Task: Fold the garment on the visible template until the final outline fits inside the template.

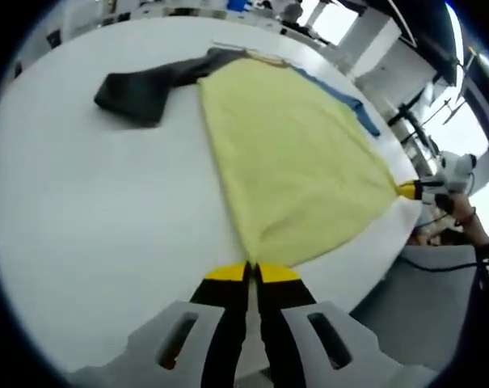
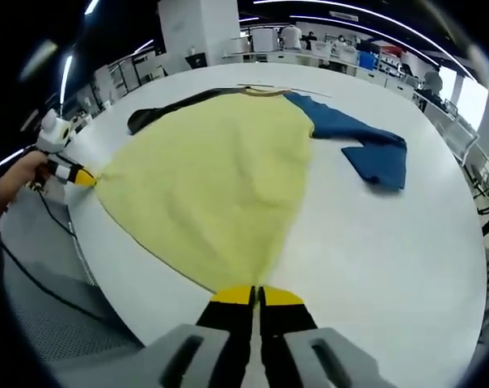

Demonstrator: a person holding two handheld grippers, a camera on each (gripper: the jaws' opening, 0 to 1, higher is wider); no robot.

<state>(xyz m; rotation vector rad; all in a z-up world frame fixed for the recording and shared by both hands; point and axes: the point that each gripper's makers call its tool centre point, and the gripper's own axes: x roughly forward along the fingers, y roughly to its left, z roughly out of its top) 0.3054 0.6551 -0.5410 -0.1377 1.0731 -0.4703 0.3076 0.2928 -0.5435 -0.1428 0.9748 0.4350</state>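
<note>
A yellow garment (image 1: 292, 153) lies spread on the white table (image 1: 90, 218), with a dark sleeve (image 1: 139, 89) at one side and a blue sleeve (image 1: 341, 99) at the other. My left gripper (image 1: 250, 271) is shut on one bottom corner of the yellow cloth. My right gripper (image 2: 256, 295) is shut on the opposite bottom corner of the garment (image 2: 212, 186). The hem is stretched between them along the table's edge. Each gripper also appears in the other's view: the right gripper (image 1: 409, 190) at the far corner, the left gripper (image 2: 81, 178) held by a hand. The blue sleeve (image 2: 373, 149) lies folded; the dark sleeve (image 2: 159, 113) lies outward.
The table's edge (image 2: 107, 275) runs right under the stretched hem, with grey floor and a black cable (image 2: 42, 283) below it. Bare white table (image 2: 389, 267) extends beside the blue sleeve. Desks and people stand far in the background.
</note>
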